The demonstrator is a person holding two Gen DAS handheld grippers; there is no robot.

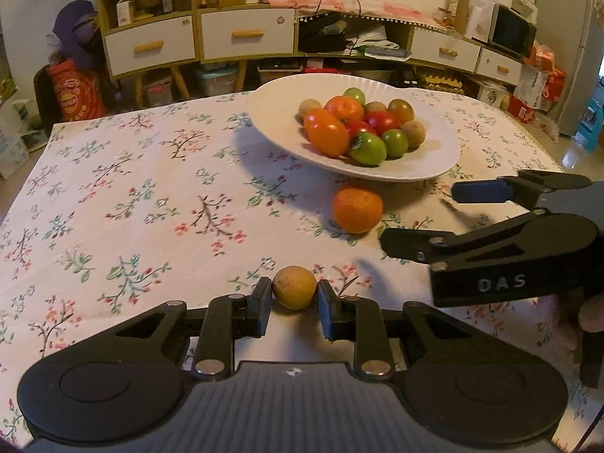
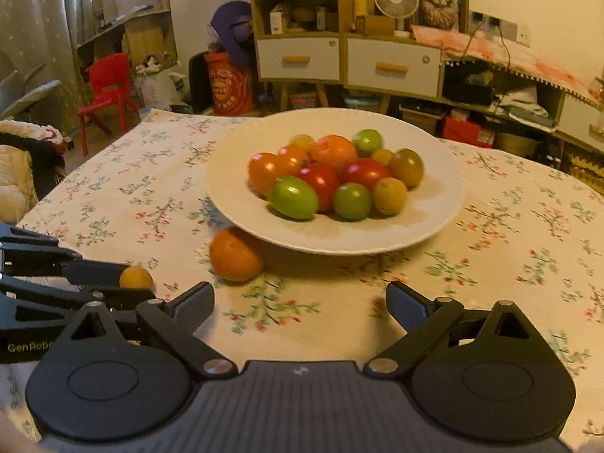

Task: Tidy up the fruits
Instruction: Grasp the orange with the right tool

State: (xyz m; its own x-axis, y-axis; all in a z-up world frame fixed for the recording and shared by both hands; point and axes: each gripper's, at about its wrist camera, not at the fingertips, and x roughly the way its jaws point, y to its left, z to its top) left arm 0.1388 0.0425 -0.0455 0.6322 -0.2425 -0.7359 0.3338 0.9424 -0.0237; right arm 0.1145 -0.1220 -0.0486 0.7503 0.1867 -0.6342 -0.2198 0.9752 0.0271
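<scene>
Left wrist view: the left gripper [image 1: 294, 298] is clenching a small yellow fruit [image 1: 294, 287] at bottom centre. Right wrist view: the right gripper [image 2: 300, 302] is gaping, empty, an orange [image 2: 236, 255] lying just above its left finger, beside the plate [image 2: 234, 166].

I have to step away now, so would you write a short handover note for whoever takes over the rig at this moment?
Left gripper: shut on the small yellow fruit, just above the tablecloth.
Right gripper: open, nothing between its fingers, aimed toward the orange.
The orange lies on the cloth at the near rim of the white plate.
Done: a pile of red, green, orange and brownish fruits already sits on the plate.
Left: put the yellow fruit on the plate, then pick up the orange and add it.
</scene>
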